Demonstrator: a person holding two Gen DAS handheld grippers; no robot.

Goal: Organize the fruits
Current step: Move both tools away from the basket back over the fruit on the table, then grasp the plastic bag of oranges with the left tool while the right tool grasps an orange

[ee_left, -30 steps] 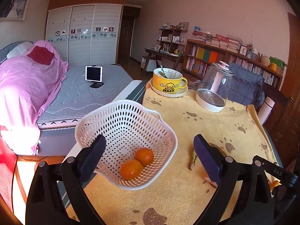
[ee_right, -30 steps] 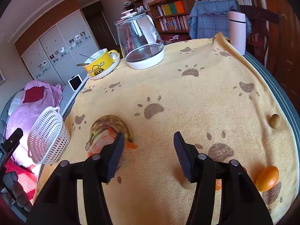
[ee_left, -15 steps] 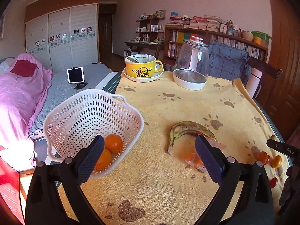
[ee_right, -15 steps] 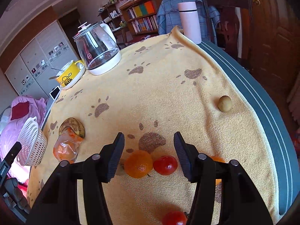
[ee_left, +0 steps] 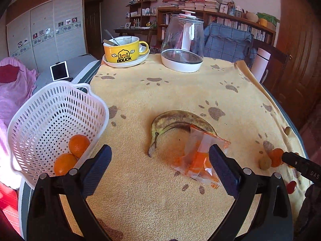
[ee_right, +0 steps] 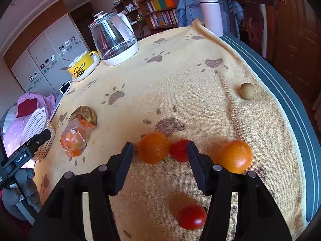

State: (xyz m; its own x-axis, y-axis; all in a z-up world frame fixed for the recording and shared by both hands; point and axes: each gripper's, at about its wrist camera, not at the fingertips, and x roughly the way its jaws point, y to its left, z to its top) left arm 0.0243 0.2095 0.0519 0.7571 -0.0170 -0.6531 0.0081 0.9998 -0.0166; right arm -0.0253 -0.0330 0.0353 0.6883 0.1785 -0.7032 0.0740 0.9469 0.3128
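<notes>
A white perforated basket [ee_left: 50,108] sits at the table's left edge with two oranges [ee_left: 79,145] inside. My left gripper [ee_left: 160,161] is open above the yellow cloth, short of an overripe banana [ee_left: 180,120] and a clear bag of orange pieces [ee_left: 197,159]. My right gripper [ee_right: 159,154] is open, its tips either side of an orange [ee_right: 153,147] and a small red tomato [ee_right: 179,150]. A second orange [ee_right: 235,156] lies right of its right finger. Another tomato [ee_right: 191,217] rests below, between the fingers. A small tan round fruit [ee_right: 247,90] lies near the cloth's right edge.
A yellow mug on a saucer [ee_left: 125,52] and a glass kettle [ee_left: 183,44] stand at the back of the table. A pink flask [ee_right: 211,14] stands at the far right corner. A chair with a blue cloth [ee_left: 226,42] and bookshelves lie beyond; a bed is on the left.
The left gripper swung right from over the basket toward the banana and bag. The right gripper moved right and closer to the oranges and tomatoes, which now lie between its tips.
</notes>
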